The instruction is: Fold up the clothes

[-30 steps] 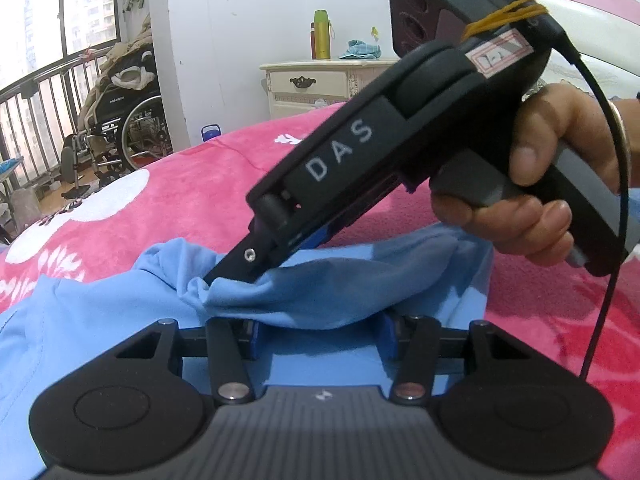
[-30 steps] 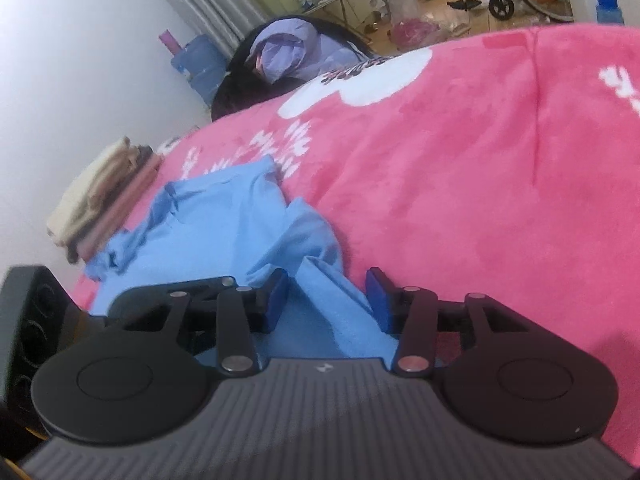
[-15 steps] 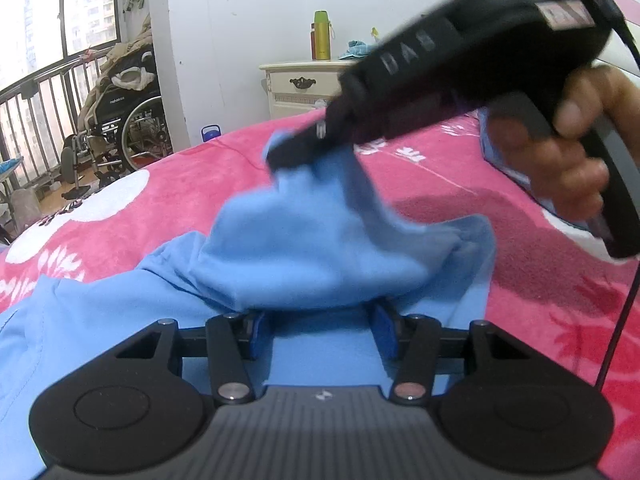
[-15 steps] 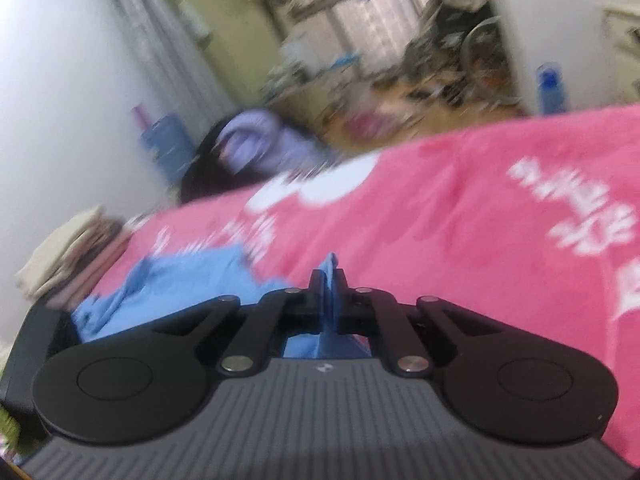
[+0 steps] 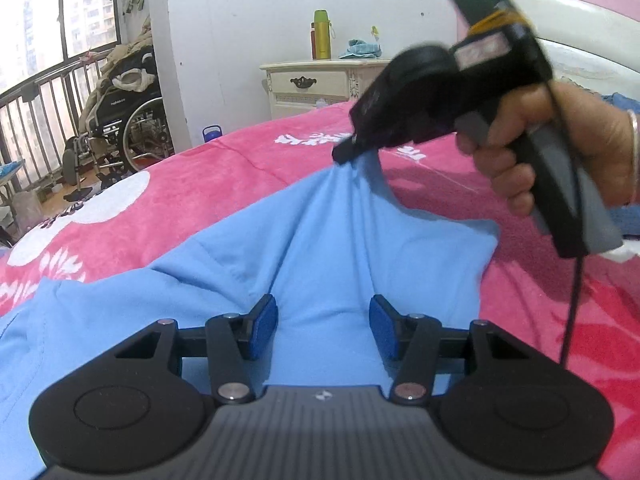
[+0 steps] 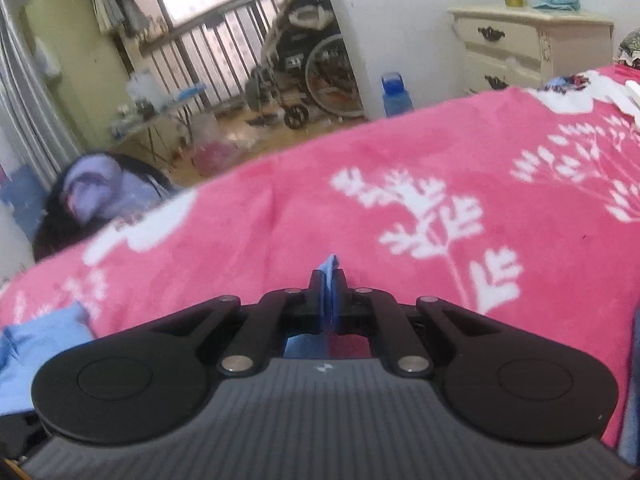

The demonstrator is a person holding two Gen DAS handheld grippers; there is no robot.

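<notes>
The pink floral blanket (image 5: 192,200) is carrying the light blue garment (image 5: 320,256), which is lying spread across it. The right gripper (image 5: 348,152) is pinching one edge and tenting it upward. The left gripper (image 5: 323,320) is hovering wide apart over the cloth, gripping nothing. Best to lift evenly, avoiding bunching.
</notes>
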